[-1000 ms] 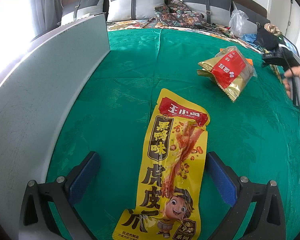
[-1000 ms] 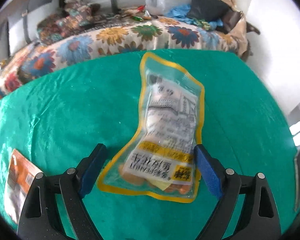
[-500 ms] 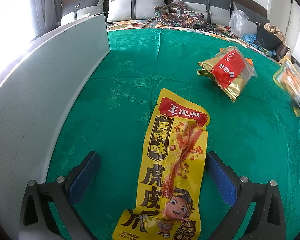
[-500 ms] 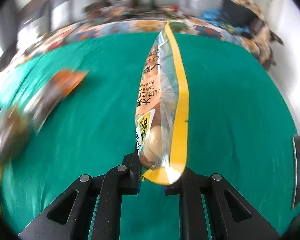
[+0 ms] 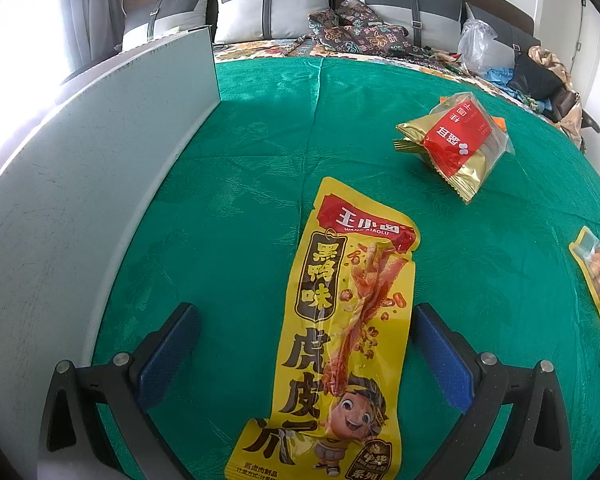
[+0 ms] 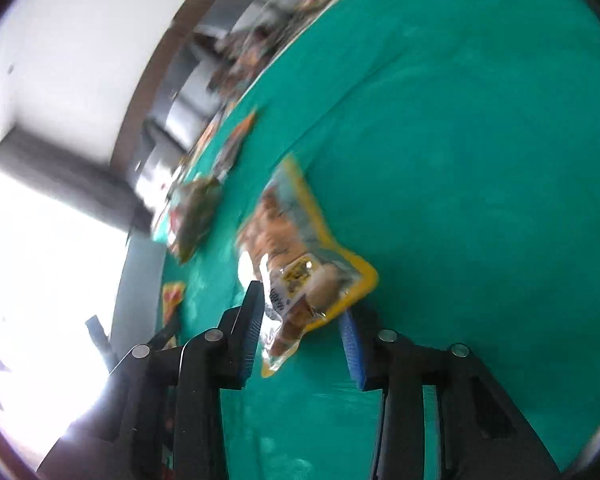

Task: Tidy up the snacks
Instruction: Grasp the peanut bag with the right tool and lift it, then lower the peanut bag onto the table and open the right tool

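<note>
Green bedspread (image 5: 260,152) carries the snacks. Your left gripper (image 5: 300,344) gapes wide around the flat yellow chicken-feet packet (image 5: 340,340), gripping nothing; your right gripper (image 6: 304,332), jaws parted, straddles the peanut pouch (image 6: 300,248), pads off it

Long pouch (image 5: 340,332) lies centre, wrapped pack (image 5: 456,140) behind right, board (image 5: 80,208) left.

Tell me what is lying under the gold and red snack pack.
An orange packet pokes out from behind and beneath the gold and red snack pack; only its corner shows, the rest is covered. Otherwise the pack rests on the green cloth.
</note>
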Demonstrator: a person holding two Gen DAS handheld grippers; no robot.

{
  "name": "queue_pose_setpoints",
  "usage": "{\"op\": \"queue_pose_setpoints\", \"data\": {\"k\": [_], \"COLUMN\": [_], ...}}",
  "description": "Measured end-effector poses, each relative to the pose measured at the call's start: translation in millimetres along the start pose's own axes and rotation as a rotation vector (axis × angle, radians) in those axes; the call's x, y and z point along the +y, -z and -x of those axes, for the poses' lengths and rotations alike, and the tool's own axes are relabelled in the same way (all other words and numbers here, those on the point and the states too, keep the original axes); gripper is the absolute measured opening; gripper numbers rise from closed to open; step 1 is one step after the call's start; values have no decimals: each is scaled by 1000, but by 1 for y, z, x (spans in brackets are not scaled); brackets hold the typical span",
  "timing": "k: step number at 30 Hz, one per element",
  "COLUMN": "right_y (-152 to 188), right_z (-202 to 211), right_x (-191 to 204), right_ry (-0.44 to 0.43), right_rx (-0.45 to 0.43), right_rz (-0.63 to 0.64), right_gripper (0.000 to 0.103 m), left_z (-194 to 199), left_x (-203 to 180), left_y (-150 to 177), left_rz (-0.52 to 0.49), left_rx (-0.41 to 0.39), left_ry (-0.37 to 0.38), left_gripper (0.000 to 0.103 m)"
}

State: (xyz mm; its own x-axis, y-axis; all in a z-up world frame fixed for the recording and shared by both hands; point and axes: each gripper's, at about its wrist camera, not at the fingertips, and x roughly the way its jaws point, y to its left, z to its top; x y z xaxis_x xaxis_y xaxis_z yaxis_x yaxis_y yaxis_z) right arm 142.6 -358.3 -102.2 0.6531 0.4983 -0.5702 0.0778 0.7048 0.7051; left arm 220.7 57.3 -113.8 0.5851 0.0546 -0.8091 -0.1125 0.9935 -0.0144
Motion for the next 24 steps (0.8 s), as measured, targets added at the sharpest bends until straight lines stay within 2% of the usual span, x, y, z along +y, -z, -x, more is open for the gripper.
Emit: {"op": "queue_pose_setpoints", "data": {"k": [2,5,7,10,14,15,16,18,24], "right_y": [-5,-11,-15,-10,15,20,19,20,11], "right_z": [16,31,22,-15,-76,-83,-82,-78,-81], "right_x": [3,31,59,95,103,99,94,88,84], "right_ry": [75,202,225,263,400,426,400,400,398], "right_rx": [-28,-61,-16,98,193,190,149,80,104], "right_rz": [51,260,414,636,812,825,794,791,804], "right_gripper": [65,73,74,75,75,80,83,88,94], "left_z": [0,0,0,0,0,0,0,0,0], "left_x": [0,0,0,0,0,0,0,0,0], "left_y": [0,0,0,0,0,0,0,0,0], "left_rz": [0,0,0,0,0,0,0,1,0], "left_rx": [0,0,0,0,0,0,0,-1,0], "left_ry": [0,0,0,0,0,0,0,1,-1], "left_gripper": [103,103,103,103,103,103,103,103,103]}}
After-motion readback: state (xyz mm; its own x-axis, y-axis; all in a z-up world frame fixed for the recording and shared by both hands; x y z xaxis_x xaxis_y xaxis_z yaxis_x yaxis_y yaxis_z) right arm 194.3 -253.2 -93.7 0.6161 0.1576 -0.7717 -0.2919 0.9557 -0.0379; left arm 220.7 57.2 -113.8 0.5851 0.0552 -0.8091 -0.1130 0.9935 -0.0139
